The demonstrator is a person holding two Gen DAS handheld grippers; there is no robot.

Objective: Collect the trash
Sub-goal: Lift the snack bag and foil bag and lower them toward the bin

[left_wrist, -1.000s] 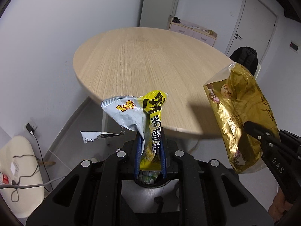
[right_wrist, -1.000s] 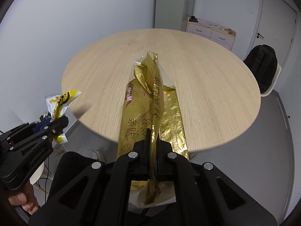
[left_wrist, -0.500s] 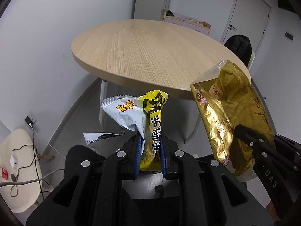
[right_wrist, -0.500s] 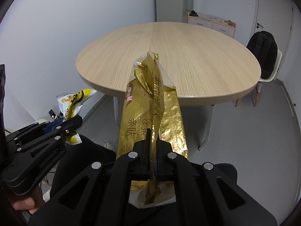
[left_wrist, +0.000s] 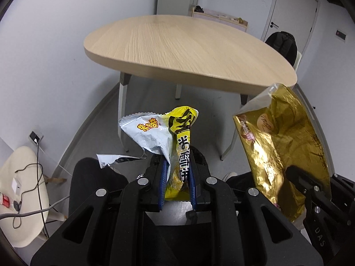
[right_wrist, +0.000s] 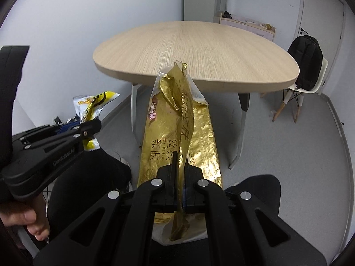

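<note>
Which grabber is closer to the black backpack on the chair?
Right. The right gripper, clamping the gold bag, is on the backpack's side; the left gripper, holding the yellow wrapper, is farther away.

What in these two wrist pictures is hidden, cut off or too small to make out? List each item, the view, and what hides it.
- Bottom of the yellow snack wrapper: left wrist view, hidden between the left gripper fingers.
- Lower end of the gold bag: right wrist view, behind the right gripper.
- Items on the far cabinet: both views, too small.
- Any trash bin: in neither view.
</note>
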